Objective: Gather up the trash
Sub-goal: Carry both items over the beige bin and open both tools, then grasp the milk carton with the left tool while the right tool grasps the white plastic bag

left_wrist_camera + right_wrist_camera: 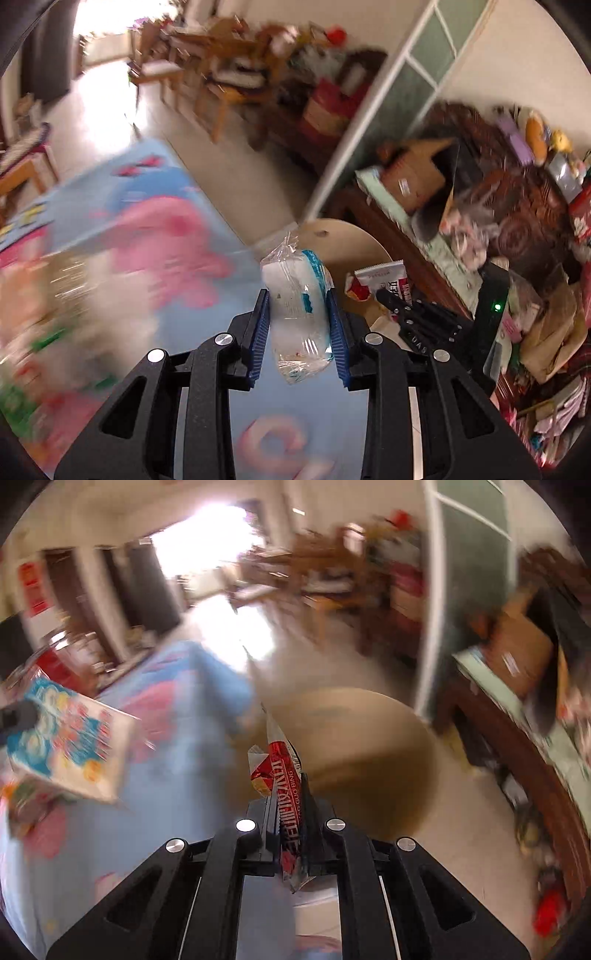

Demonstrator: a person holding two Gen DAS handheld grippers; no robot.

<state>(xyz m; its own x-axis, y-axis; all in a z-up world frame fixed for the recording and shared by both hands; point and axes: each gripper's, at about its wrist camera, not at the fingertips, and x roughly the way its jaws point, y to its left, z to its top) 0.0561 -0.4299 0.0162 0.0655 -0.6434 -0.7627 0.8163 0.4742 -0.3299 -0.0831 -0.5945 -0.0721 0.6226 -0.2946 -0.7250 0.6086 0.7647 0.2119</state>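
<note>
The left gripper (298, 325) squeezes a clear plastic bag (297, 314) with white and blue stuff inside, held up over the blue play mat (207, 229). The right gripper (288, 812) pinches a flat red snack wrapper (286, 801), held up in front of a round tan table (369, 738).

blue play mat with pink shapes (155, 221) smeared by motion blur, its print unreadable, wooden chairs and table (229, 62) blurred, round tan tabletop (354, 746) partly hidden behind the black gripper, cluttered dark wooden sideboard (517, 206) cut off at the edge
</note>
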